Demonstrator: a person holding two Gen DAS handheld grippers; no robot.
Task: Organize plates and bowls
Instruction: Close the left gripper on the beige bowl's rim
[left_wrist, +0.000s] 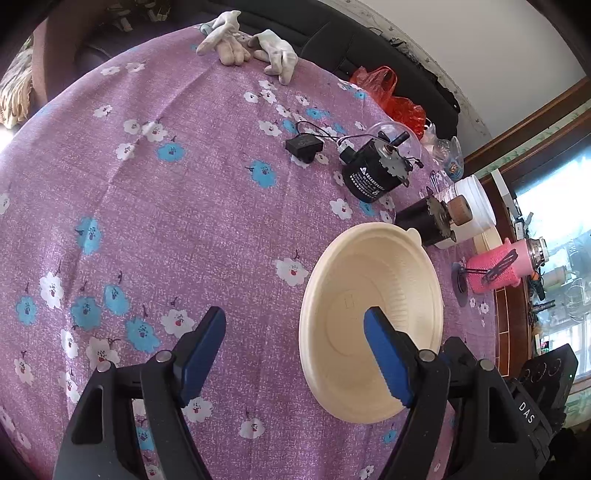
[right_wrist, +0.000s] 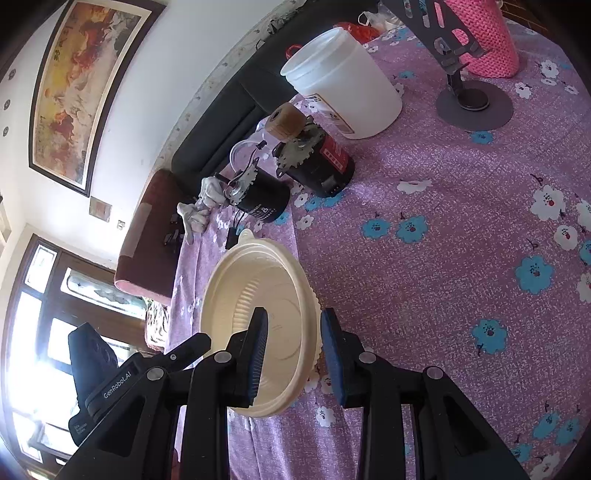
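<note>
Right gripper carries a bowl over the bench

The right gripper pinches the rim of the cream, ribbed plastic bowl, tilted above the purple floral-clothed bench; the left gripper gapes empty. A thin rim grip could slip.

White gloves lie at the far edge; black motor, white tub, pink knit holder stand right.
</note>
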